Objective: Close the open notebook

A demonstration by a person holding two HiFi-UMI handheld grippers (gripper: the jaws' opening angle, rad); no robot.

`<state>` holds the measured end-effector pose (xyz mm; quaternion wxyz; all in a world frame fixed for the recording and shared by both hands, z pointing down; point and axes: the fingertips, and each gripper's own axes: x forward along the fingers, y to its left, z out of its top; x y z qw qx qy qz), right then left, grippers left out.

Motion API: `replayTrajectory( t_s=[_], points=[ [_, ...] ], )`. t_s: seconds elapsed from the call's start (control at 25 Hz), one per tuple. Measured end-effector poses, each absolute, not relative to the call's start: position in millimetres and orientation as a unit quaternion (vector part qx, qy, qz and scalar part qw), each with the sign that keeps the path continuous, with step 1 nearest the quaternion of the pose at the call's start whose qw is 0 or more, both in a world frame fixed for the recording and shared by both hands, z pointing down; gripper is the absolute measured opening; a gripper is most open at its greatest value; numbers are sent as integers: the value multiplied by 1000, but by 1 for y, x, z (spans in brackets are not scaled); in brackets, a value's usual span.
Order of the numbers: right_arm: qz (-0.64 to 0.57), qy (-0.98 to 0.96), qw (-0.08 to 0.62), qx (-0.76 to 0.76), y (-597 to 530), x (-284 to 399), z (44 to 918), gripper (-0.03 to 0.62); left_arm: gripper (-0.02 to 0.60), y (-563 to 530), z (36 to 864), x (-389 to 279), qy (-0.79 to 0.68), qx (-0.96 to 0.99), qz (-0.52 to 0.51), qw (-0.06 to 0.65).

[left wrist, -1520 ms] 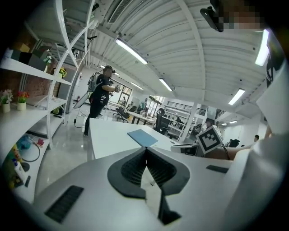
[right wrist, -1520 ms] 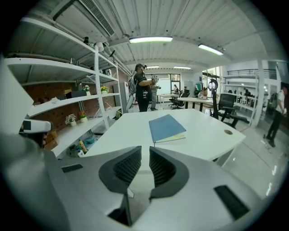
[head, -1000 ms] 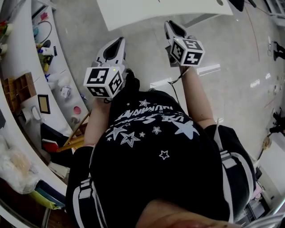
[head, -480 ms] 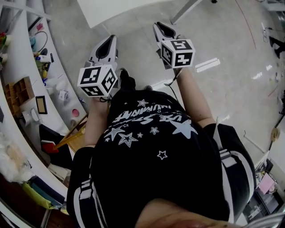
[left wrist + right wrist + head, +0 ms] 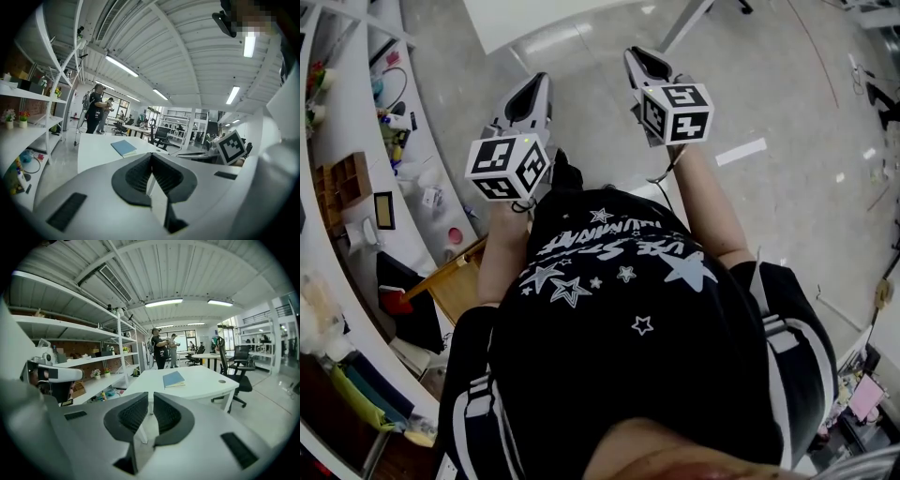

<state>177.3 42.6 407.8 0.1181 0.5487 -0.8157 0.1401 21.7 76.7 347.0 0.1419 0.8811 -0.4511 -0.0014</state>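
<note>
Lying on table, notebook seemingly closed already; left gripper pinched together, empty; right gripper just closing, slightly apart, empty.

Black star-printed shirt, white-striped sleeves; left tongs and right tongs pale grey

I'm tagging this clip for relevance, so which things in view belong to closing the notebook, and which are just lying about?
Job: blue notebook, apparently shut already; white table under it.
Lying about: cluttered wall shelves; black office chair; two standing people.
</note>
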Motion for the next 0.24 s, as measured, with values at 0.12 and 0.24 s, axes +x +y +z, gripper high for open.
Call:
replayTrajectory(
  t_s=[0.12, 0.24],
  points=[
    [132, -818, 117, 548, 54, 182, 403, 40, 14, 85, 342, 24, -453, 881, -5, 134],
    [123, -819, 117, 548, 61, 185, 400, 40, 13, 90, 340, 22, -456, 880, -8, 129]
  ],
)
